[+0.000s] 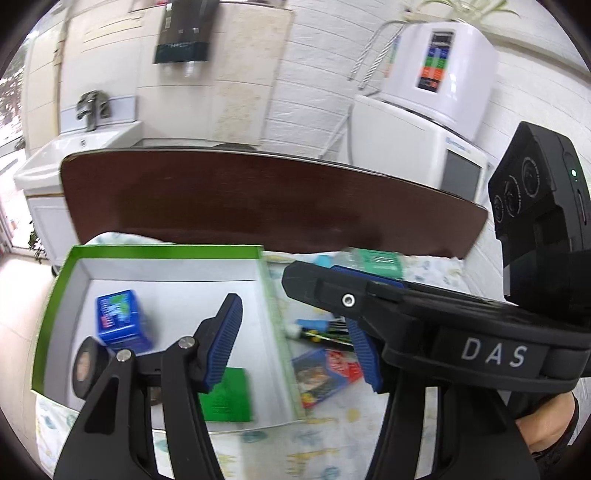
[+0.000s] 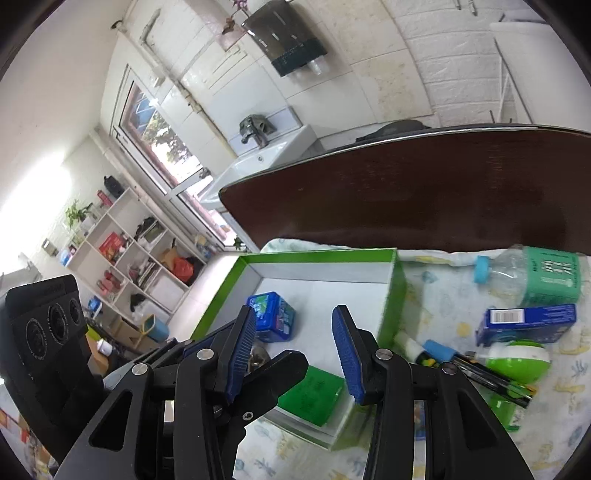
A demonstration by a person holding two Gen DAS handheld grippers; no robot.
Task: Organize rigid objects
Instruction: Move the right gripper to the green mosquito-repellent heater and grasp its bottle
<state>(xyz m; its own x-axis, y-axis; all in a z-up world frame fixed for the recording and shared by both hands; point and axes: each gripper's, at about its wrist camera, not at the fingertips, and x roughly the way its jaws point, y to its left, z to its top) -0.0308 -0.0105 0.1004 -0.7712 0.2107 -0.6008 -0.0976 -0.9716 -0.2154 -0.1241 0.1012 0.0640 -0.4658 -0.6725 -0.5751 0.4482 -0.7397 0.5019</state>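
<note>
Both tools are held wide open and empty: the left tool (image 1: 295, 339), the right tool (image 2: 295, 354). A blue box (image 2: 273, 312) is seen inside the green tray (image 2: 317, 255), at 12 o'clock from the right tool.

White brick-pattern wall (image 2: 461, 55) with tiled section and a wall-mounted dark dispenser (image 2: 286, 40). White sink (image 1: 70, 151) with metal tap (image 1: 90, 107) stands beyond a dark brown board (image 1: 258, 199) edging the patterned cloth (image 2: 436, 291). Window (image 2: 162, 144) admits strong daylight at left; white cubby shelf (image 2: 129, 251) below it holds assorted items. At right in the left wrist view, a white appliance (image 1: 439, 70) with coloured panel sits on a white unit (image 1: 424, 147), a plant (image 1: 469, 9) above
</note>
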